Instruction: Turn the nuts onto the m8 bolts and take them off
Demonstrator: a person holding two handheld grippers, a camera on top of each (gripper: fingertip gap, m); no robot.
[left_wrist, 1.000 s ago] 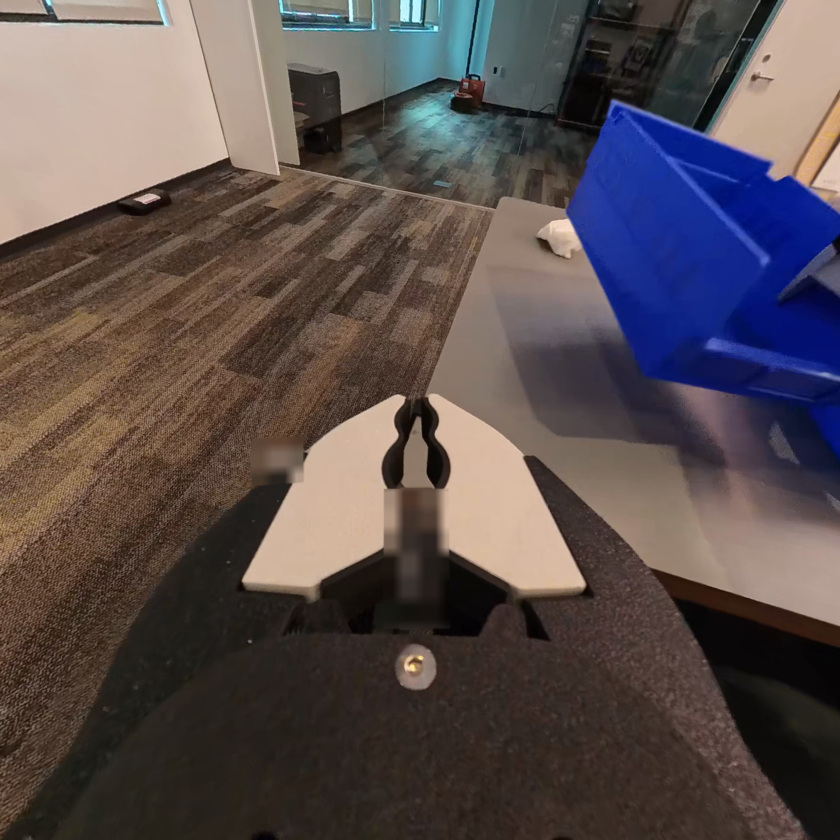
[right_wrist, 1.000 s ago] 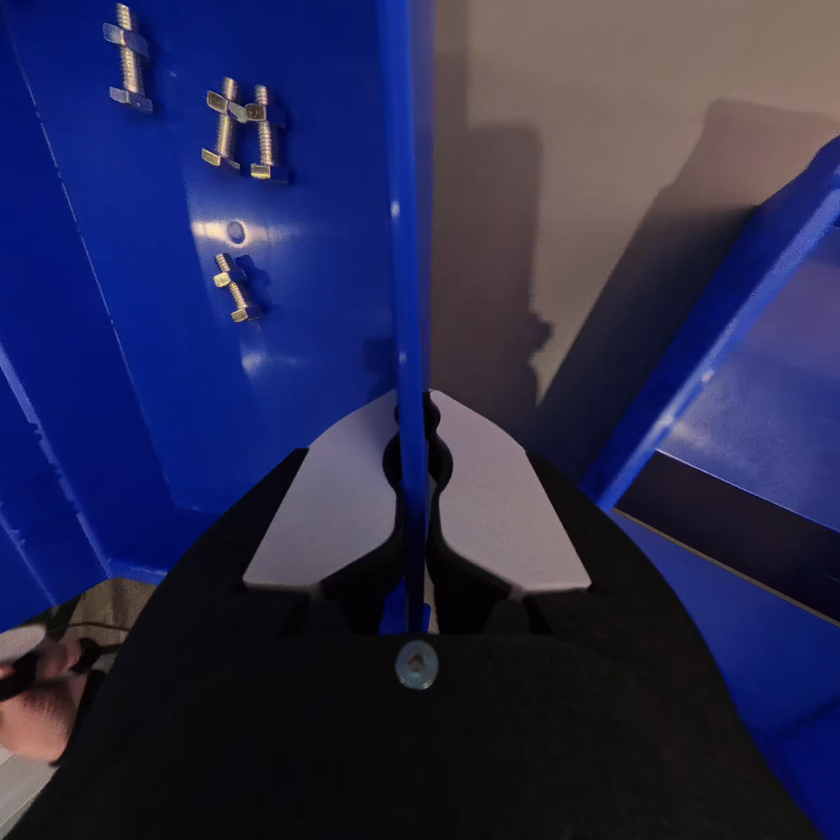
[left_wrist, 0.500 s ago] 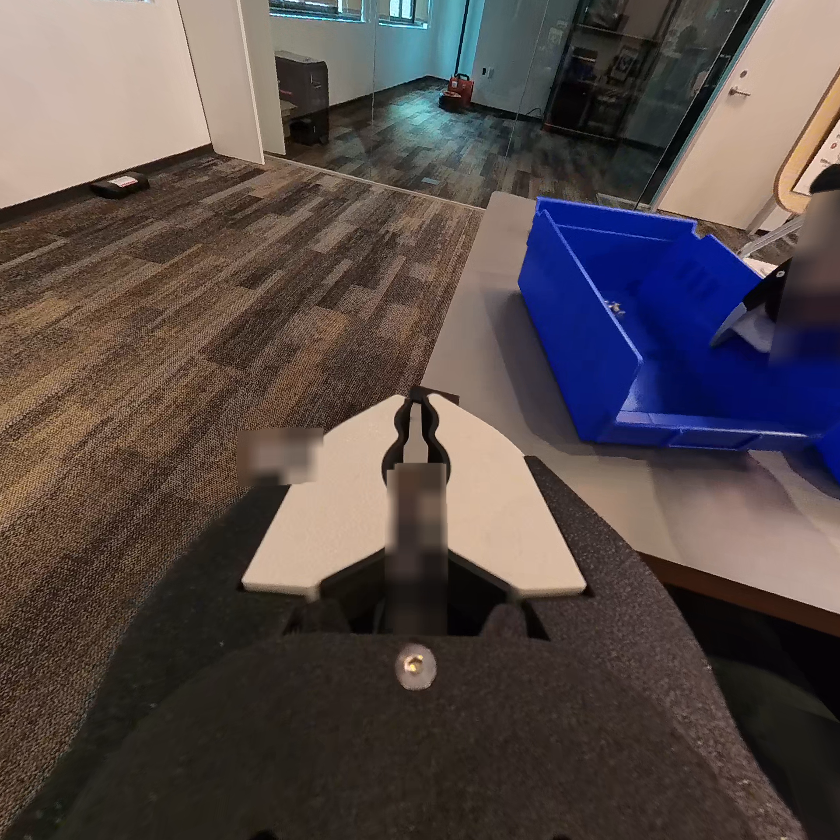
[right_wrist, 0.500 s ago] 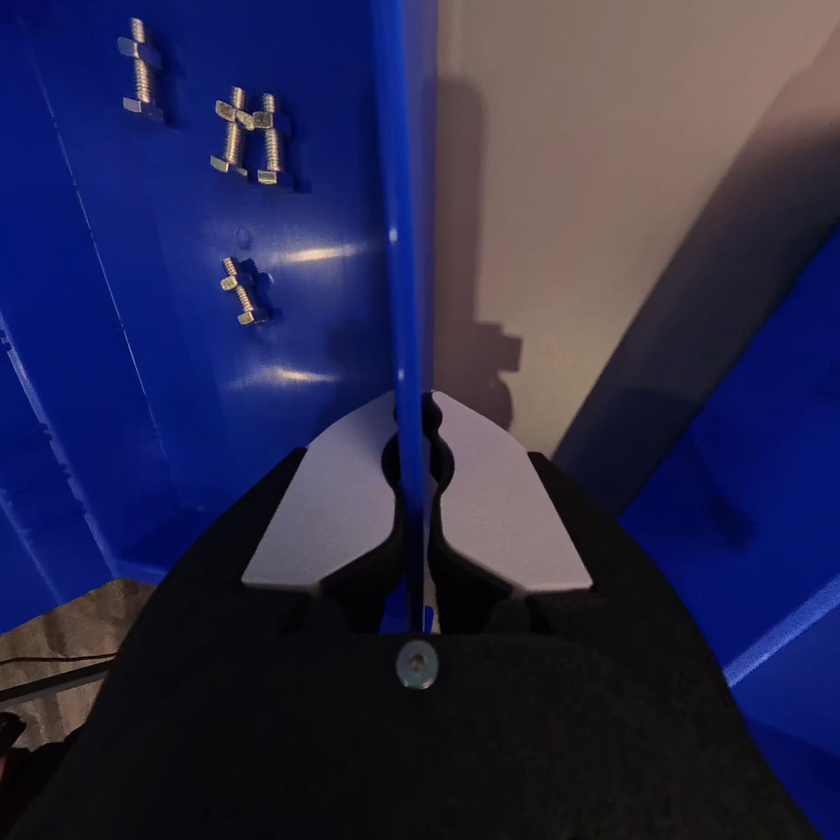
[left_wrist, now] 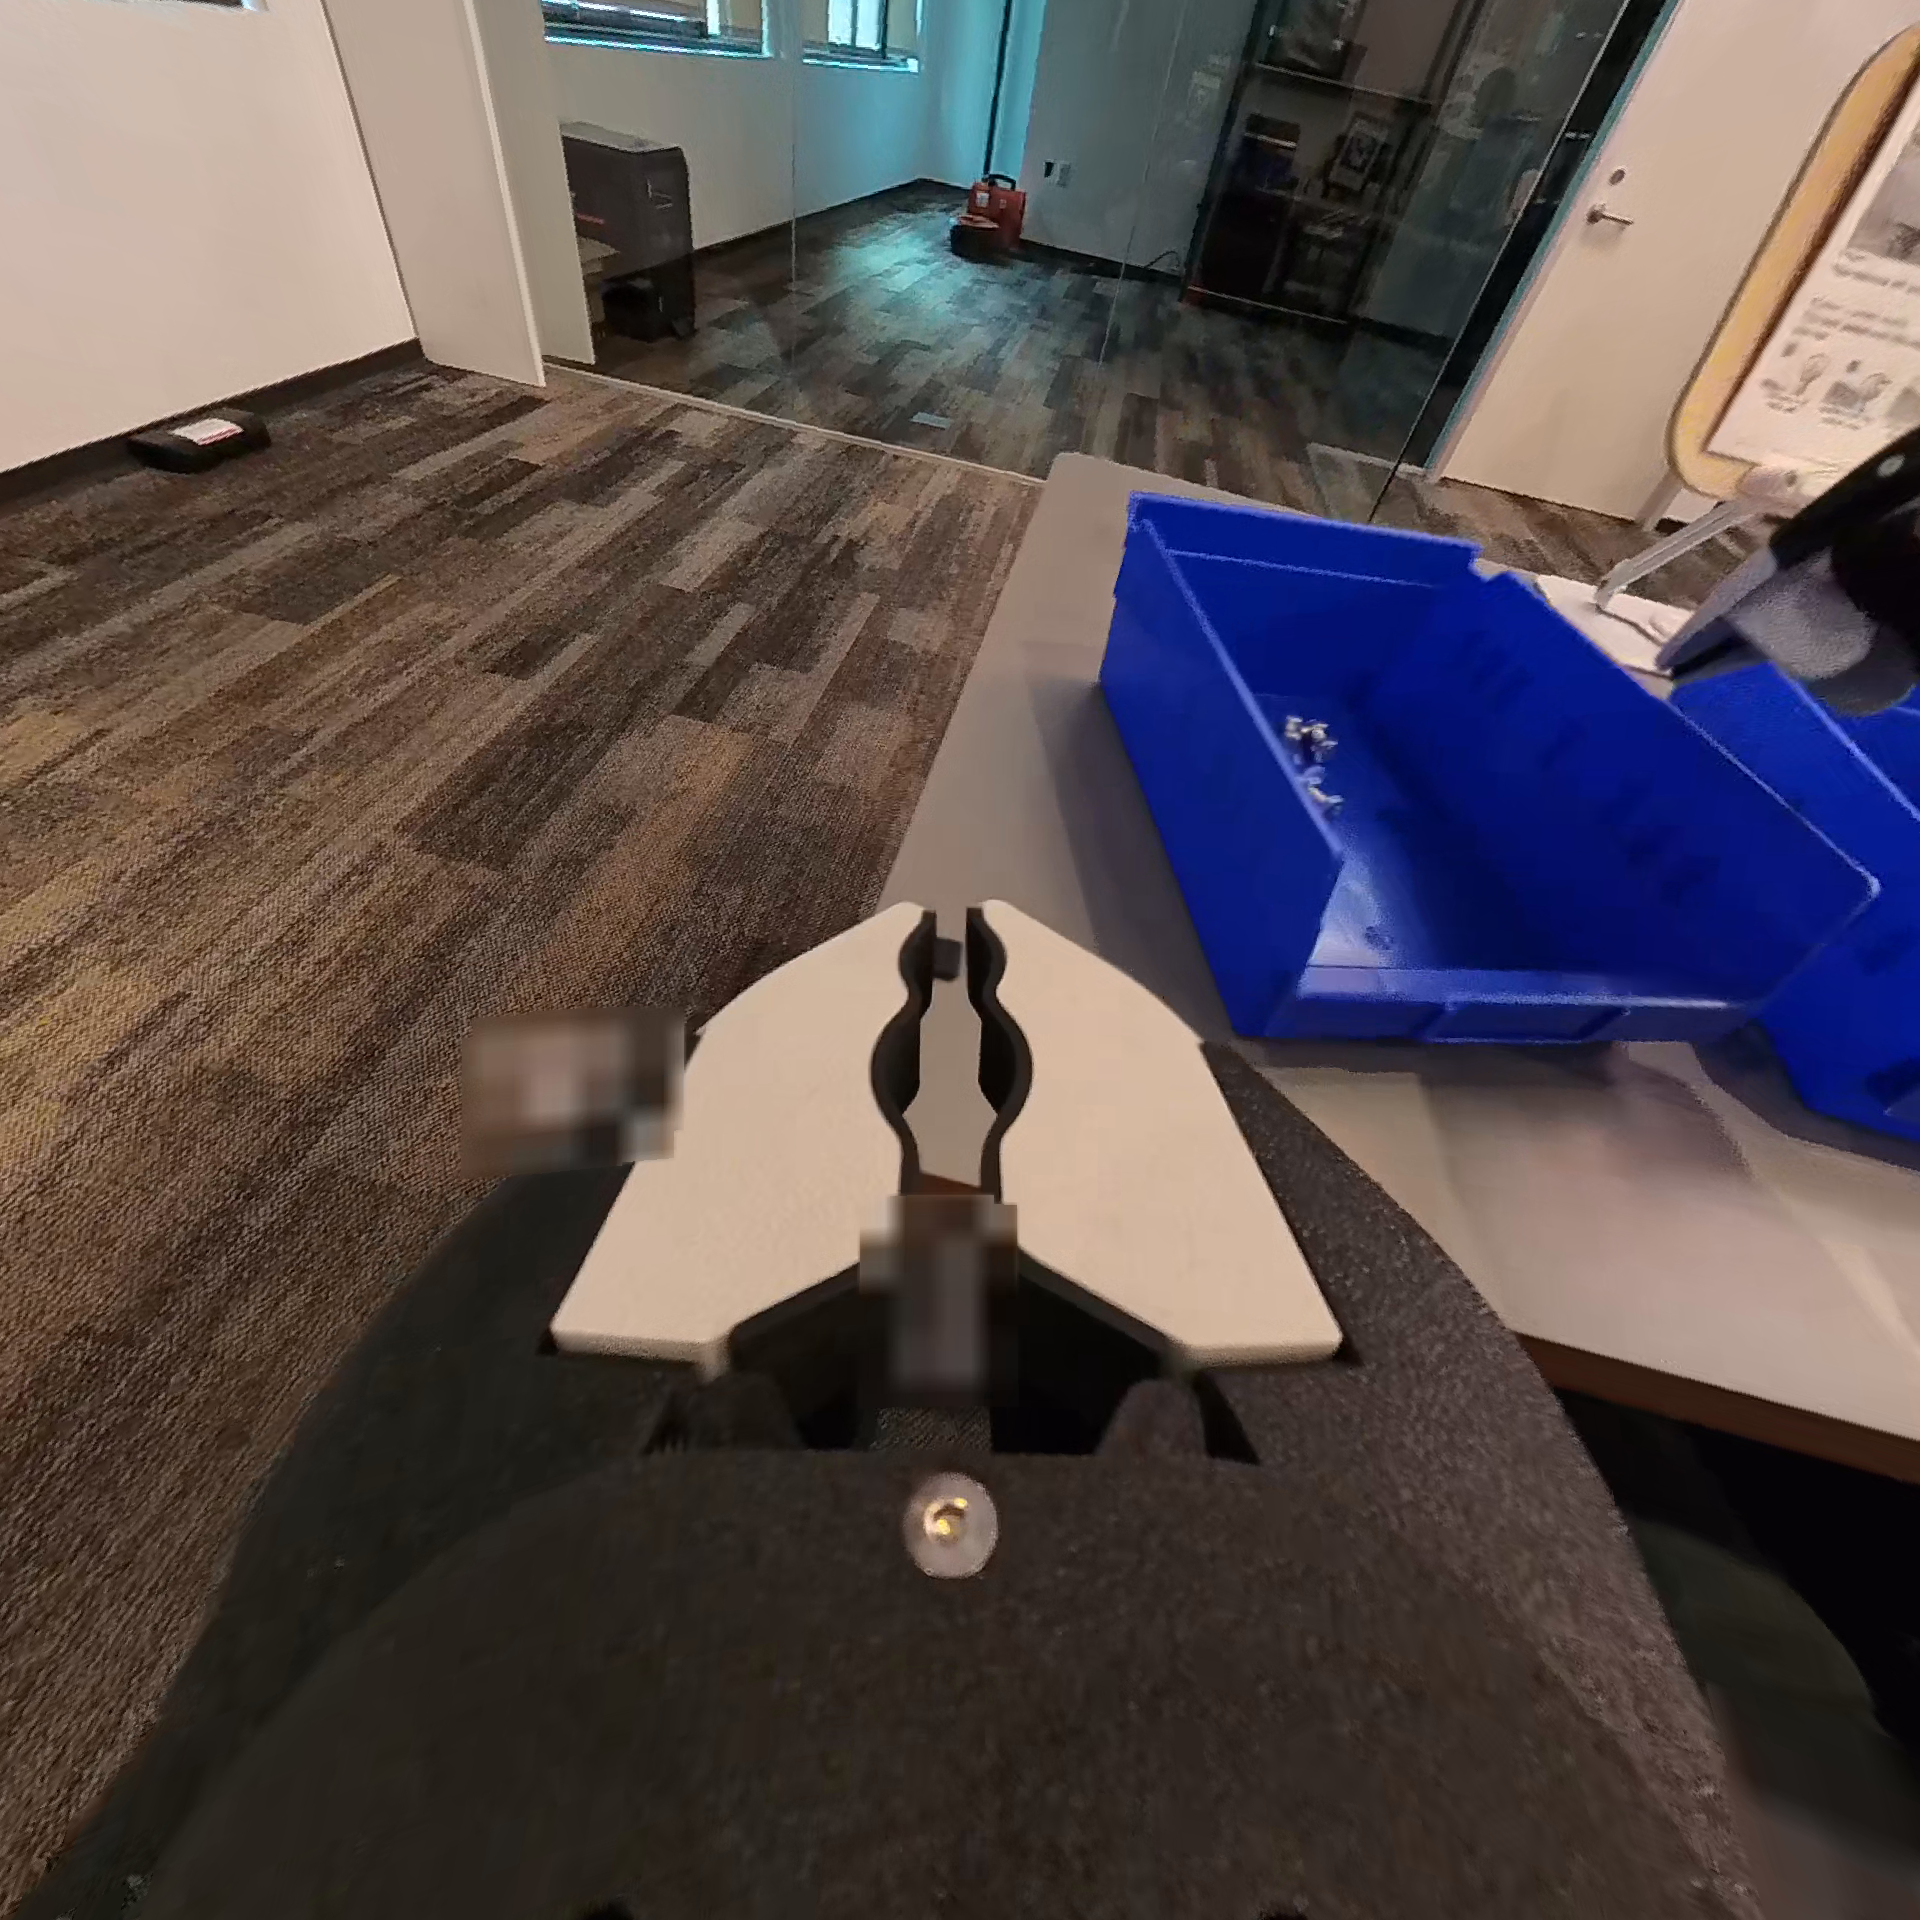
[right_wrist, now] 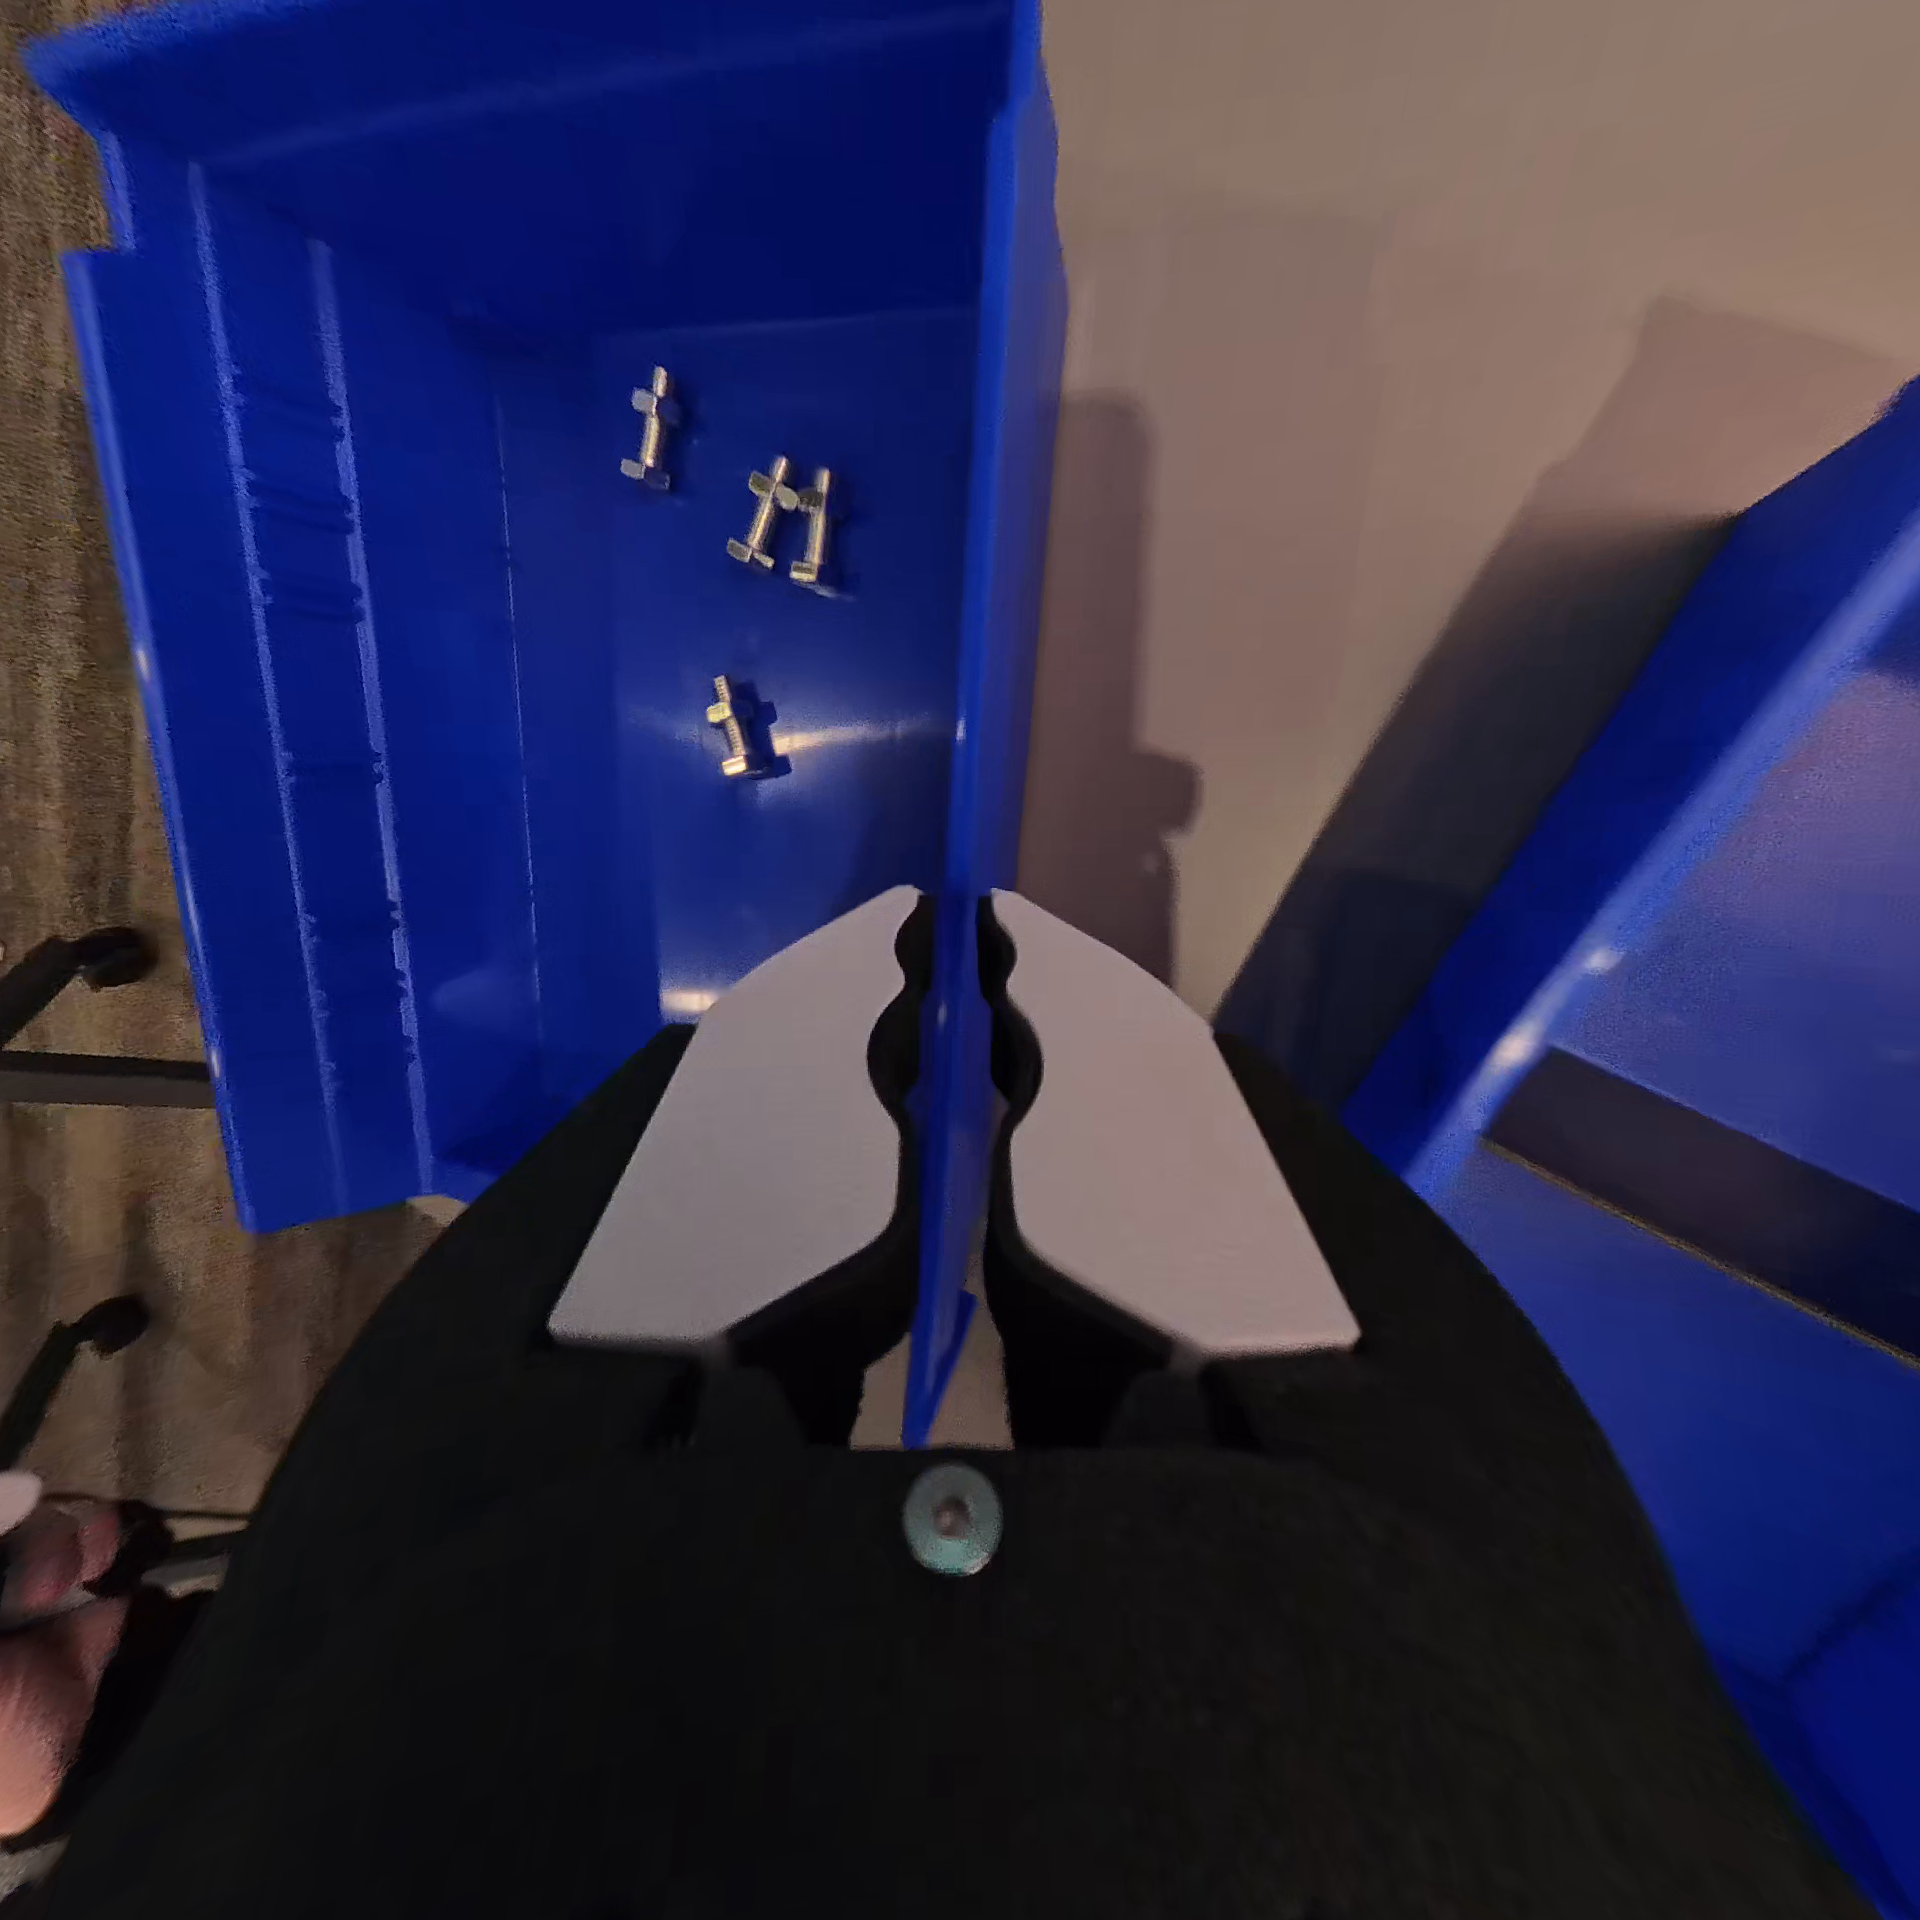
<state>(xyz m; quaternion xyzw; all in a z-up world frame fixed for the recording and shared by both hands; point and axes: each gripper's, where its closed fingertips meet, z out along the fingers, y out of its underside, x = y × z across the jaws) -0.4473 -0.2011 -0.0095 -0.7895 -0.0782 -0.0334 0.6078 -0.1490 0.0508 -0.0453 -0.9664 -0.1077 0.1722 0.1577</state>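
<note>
A blue bin (left_wrist: 1226,790) sits on the grey table (left_wrist: 1039,727). Several silver bolts with nuts on them (right_wrist: 736,727) lie on its floor and also show in the left wrist view (left_wrist: 1311,743). My right gripper (right_wrist: 954,904) straddles the bin's side wall (right_wrist: 977,520). Its pads are parted around the wall, and a sliver of table shows beside the right finger. It also shows in the left wrist view (left_wrist: 1704,644), at the bin's near corner. My left gripper (left_wrist: 948,920) hovers at the table's left edge, short of the bin, jaws slightly apart and empty.
A second blue bin (right_wrist: 1662,935) stands close on the right of the first and also shows in the left wrist view (left_wrist: 1870,935). Carpet floor (left_wrist: 416,831) lies to the left of the table. A person's hand (right_wrist: 42,1621) shows at the lower left. My hands' fingertips stand some 40 cm from each other.
The bin was tilted up off the table and now sits flat on it. My right pads have eased off its wall and the bin has shifted in that view. My left jaws parted slightly.
</note>
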